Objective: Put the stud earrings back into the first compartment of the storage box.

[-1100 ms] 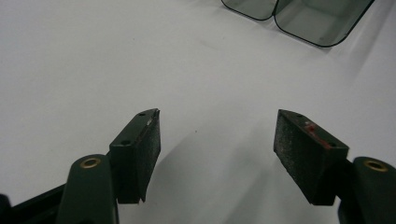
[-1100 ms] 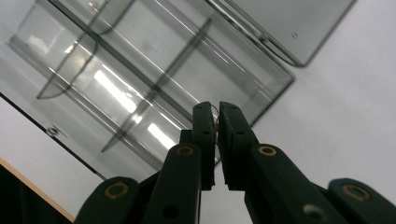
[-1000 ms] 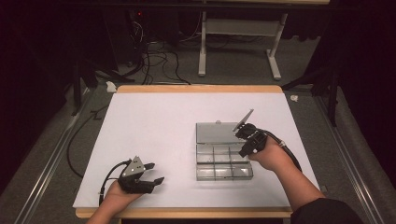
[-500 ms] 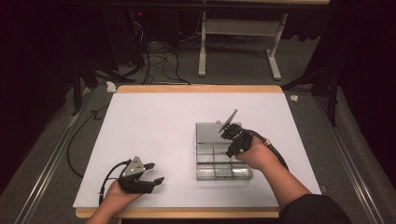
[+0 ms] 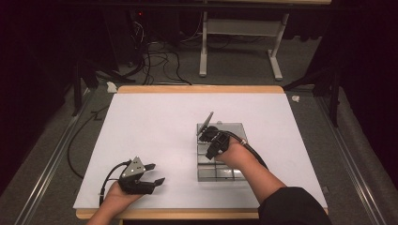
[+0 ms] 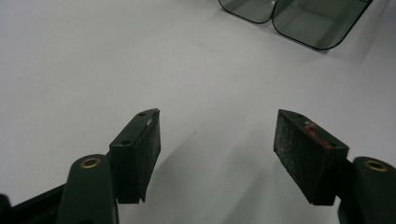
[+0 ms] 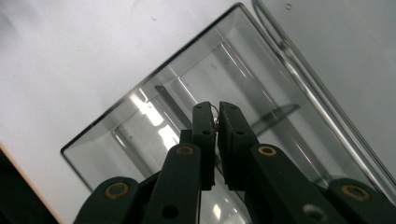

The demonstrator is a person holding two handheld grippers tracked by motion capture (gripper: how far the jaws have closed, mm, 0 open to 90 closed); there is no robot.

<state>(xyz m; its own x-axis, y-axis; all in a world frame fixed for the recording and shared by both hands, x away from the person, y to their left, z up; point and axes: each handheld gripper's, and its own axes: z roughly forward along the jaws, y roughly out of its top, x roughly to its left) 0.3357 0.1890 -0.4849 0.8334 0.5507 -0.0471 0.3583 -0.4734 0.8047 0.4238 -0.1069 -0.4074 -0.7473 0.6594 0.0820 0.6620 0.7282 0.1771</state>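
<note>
the right gripper [image 7: 216, 119] hovers over the far left compartment of the clear plastic box [image 5: 237, 129], jaws nearly together, pinching something tiny that is too small to name. the left gripper [image 6: 217, 140] rests wide open and empty on the white table [image 5: 155, 122], well apart from the box.

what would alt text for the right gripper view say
The right tool, its two black jaws nearly shut on a small thin item too tiny to identify, is poised over a clear plastic compartment box. The box rests on a white table surface, with its open lid lying alongside.
</note>
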